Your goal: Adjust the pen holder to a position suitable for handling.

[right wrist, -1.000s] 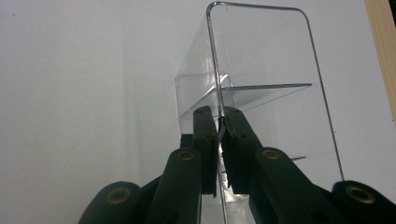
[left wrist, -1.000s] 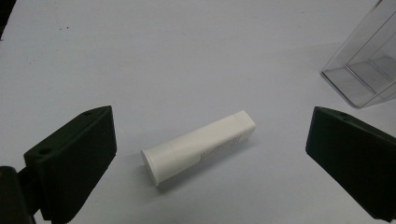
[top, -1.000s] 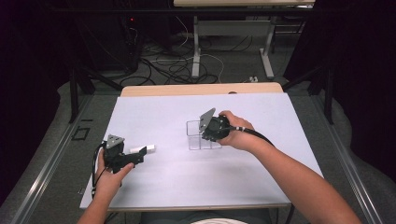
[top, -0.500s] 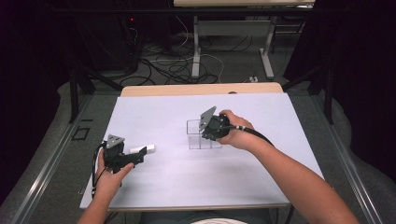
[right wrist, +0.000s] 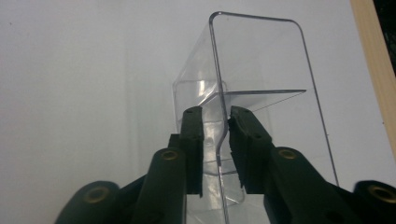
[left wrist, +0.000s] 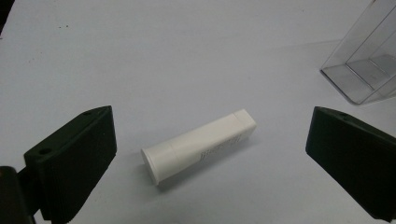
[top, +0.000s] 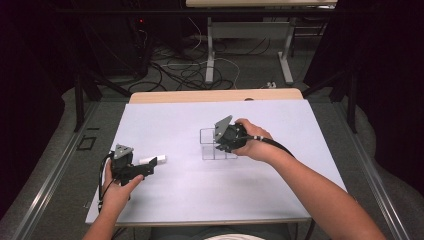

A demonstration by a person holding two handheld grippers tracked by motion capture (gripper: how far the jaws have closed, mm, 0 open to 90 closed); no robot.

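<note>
Black jaws of the right gripper (right wrist: 215, 140) are pinched on a wall of the clear plastic organizer (right wrist: 261, 88), the thin pane running up between them w/ one jaw on each side; in the right gripper view the box rises from centre to the upper right of the frame, w/ an inner divider visible. In the high view that right gripper (top: 226, 137) sits just right of centre, tilted down onto the organizer (top: 207, 147), the person's right hand (top: 252, 142) wrapped round it and the forearm running off to the lower right. Over at lower left of the high view the left gripper (top: 150, 165) is held low by the left hand (top: 117, 187), jaws spread wide w/ nothing between them touching. A white tube (left wrist: 198, 144) lies flat on the table (top: 280, 180) in the gap, at centre of the left gripper view, apart from both jaws, cap end toward lower left. Same tube (top: 152, 160) shows just past the jaw tips in the high view, well apart from the organizer (left wrist: 369, 70), whose corner peeks in at upper right of the left gripper view.
</note>
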